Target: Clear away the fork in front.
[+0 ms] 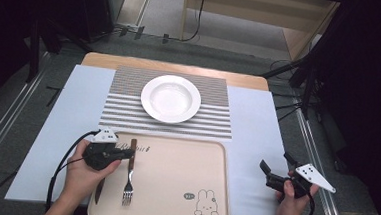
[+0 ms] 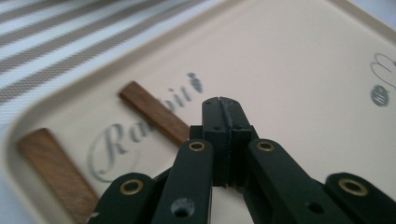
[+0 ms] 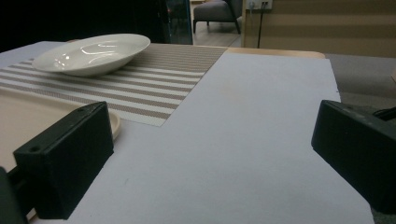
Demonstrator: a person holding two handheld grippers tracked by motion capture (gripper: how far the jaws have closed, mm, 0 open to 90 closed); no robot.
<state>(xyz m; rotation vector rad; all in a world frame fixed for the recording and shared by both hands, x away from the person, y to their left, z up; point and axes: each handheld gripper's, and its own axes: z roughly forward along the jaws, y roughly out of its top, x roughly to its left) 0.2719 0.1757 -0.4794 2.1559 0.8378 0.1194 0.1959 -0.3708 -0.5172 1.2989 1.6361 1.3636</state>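
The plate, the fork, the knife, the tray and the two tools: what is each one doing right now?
Plate: empty, right way up on the striped mat.
Fork: lying flat on the tray, tines toward the person.
Knife: lying flat at the tray's left edge, partly under the hand.
Tray: flat on the table, holding fork and knife.
Left tool: shut, nothing between its jaws, above the fork's handle.
Right tool: open, empty, right of the tray.
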